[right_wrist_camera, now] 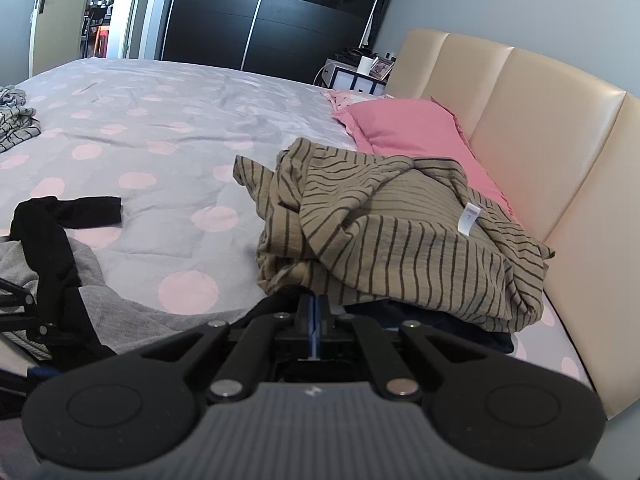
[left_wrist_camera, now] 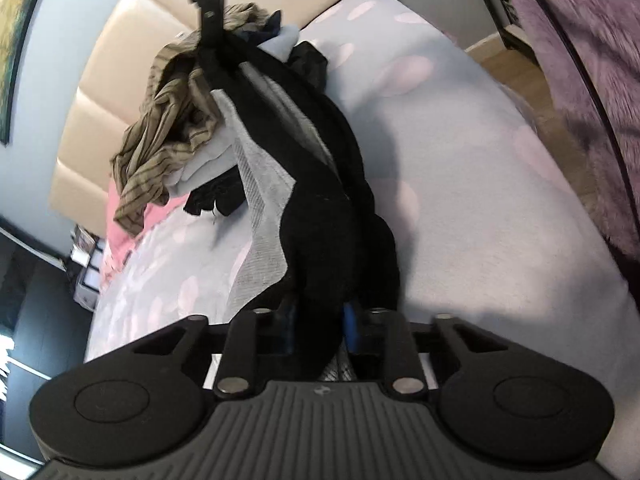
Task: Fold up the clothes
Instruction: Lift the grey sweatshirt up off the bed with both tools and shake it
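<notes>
A black-and-grey garment (left_wrist_camera: 320,200) is stretched between my two grippers over the bed. In the left wrist view my left gripper (left_wrist_camera: 320,312) is shut on its black end, with cloth filling the gap between the blue pads. Far up the frame my right gripper (left_wrist_camera: 212,46) pinches the other end beside a heap of clothes. In the right wrist view my right gripper (right_wrist_camera: 316,304) has its jaws pressed together, with dark cloth at the tips. The same garment (right_wrist_camera: 52,232) trails off to the left, black over grey.
An olive striped garment (right_wrist_camera: 400,232) is piled on darker clothes by the beige headboard (right_wrist_camera: 520,120), next to a pink pillow (right_wrist_camera: 408,128). The grey bedcover with pink dots (right_wrist_camera: 160,120) spreads leftward. Grey striped clothing (right_wrist_camera: 16,120) lies at the far left. A dark wardrobe (right_wrist_camera: 260,12) stands behind.
</notes>
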`<move>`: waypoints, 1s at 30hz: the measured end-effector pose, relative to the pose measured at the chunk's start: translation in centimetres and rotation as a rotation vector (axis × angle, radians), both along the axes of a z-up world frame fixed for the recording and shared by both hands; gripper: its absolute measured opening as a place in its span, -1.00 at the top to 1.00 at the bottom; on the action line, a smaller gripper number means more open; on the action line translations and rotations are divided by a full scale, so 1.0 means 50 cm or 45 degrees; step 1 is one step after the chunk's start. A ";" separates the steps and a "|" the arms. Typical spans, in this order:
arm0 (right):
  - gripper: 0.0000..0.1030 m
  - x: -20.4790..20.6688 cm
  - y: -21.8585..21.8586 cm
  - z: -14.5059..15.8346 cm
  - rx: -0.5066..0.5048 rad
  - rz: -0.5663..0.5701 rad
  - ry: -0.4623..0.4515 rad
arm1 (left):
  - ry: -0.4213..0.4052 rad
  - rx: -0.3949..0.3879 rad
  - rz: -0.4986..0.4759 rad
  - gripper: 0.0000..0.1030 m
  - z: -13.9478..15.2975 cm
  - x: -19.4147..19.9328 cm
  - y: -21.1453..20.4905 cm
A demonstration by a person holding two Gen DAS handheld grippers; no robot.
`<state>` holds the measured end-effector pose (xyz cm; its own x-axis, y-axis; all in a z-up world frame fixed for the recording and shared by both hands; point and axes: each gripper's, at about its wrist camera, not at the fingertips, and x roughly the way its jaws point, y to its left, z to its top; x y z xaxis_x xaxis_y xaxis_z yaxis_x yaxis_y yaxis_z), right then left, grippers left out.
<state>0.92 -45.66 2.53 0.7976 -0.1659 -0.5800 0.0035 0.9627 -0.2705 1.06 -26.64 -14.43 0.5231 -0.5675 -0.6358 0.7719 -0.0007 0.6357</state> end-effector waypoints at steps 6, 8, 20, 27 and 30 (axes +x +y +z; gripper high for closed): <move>0.97 -0.009 0.001 0.009 0.001 -0.009 -0.021 | 0.087 -0.159 0.144 0.93 0.082 0.026 0.030; 0.97 -0.014 0.004 0.015 -0.007 -0.013 -0.040 | 0.109 -0.226 0.211 0.94 0.121 0.038 0.050; 0.98 -0.060 0.122 0.086 0.070 0.284 -0.238 | 0.108 -0.518 0.657 0.95 0.434 0.093 0.264; 0.98 -0.080 0.208 0.212 0.122 0.394 -0.524 | 0.131 -0.637 0.777 0.99 0.573 0.043 0.423; 0.98 -0.079 0.257 0.254 0.092 0.493 -0.573 | 0.098 -0.638 0.836 0.99 0.596 0.019 0.465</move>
<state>-3.05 -32.80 15.25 0.9620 0.2132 -0.1703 -0.2523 0.9327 -0.2575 1.99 -3.37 15.35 0.8123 -0.3869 -0.4365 0.5576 0.7346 0.3866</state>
